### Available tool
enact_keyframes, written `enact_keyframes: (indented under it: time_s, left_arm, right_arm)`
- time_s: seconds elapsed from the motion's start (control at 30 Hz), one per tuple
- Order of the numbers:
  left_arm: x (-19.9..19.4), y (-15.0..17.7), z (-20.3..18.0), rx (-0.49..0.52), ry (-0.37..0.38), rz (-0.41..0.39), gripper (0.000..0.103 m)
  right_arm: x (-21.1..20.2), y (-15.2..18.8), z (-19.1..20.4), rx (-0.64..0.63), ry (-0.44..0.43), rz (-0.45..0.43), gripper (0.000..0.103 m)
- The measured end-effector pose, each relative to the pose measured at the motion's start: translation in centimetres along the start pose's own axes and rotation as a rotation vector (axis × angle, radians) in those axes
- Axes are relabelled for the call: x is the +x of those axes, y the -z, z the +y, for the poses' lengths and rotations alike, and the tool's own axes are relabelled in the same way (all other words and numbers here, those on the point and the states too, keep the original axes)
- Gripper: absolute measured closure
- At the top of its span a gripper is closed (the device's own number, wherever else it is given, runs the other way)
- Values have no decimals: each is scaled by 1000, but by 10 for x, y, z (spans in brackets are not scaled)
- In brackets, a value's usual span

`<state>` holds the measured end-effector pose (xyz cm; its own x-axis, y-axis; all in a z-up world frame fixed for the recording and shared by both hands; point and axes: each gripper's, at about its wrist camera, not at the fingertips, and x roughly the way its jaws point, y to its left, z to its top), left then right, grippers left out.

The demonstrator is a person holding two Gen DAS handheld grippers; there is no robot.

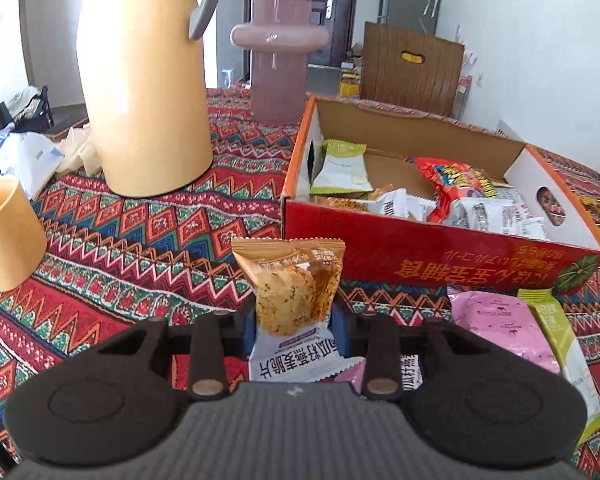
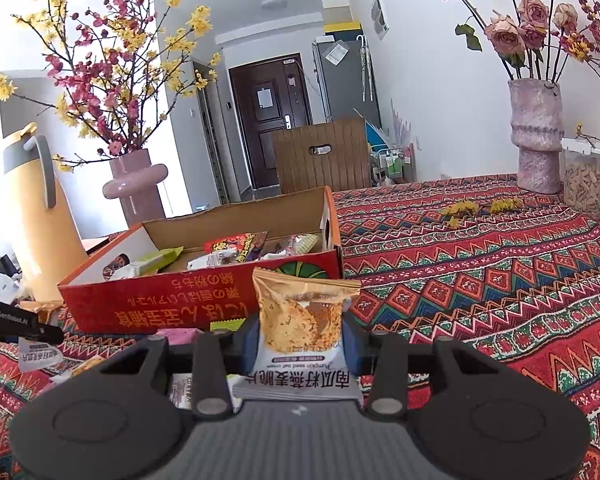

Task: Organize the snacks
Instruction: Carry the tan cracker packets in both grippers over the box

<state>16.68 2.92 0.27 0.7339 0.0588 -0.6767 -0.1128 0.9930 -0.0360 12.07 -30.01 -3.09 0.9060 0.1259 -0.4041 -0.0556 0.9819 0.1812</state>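
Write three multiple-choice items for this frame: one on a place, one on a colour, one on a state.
1. Where does the thermos stand relative to the box in the left wrist view?
A. left of it
B. inside it
C. right of it

2. What colour is the box's outer front wall?
A. blue
B. red
C. white

3. What is the left hand-held gripper doing?
A. open over the box
B. shut on a cup
C. shut on a cracker packet

Answers:
1. A: the thermos stands on the cloth left of the box.
2. B: the front wall is red with yellow print.
3. C: the packet sits clamped between the blue pads; the right hand-held gripper likewise grips a second cracker packet.
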Motion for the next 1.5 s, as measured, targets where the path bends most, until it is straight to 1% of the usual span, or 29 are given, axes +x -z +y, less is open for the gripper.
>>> enact_keyframes:
  time_s: [0.17, 0.4, 0.77, 1.0, 1.13, 1.37, 1.5]
  left_arm:
    - [-19, -4, -2, 27, 31, -66, 66]
    - [-35, -17, -5, 22, 71, -133, 66]
    - [-40, -43, -21, 25, 113, -206, 66]
    - [-31, -60, -30, 11, 134, -228, 66]
    - [-20, -69, -36, 4, 132, -236, 66]
    - [10, -80, -44, -6, 98, -250, 66]
    - [27, -78, -44, -5, 85, -249, 66]
  right_arm:
    - [-9, -12, 7, -28, -20, -27, 63]
    - [-10, -37, 22, -78, -35, -71, 63]
    - [16, -70, 42, -126, -62, -92, 63]
    - [41, -88, 54, -140, -60, -86, 63]
    - [60, -94, 59, -137, -59, -72, 63]
    - [91, -92, 59, -121, -20, -51, 63]
    - [104, -85, 53, -110, -10, -39, 63]
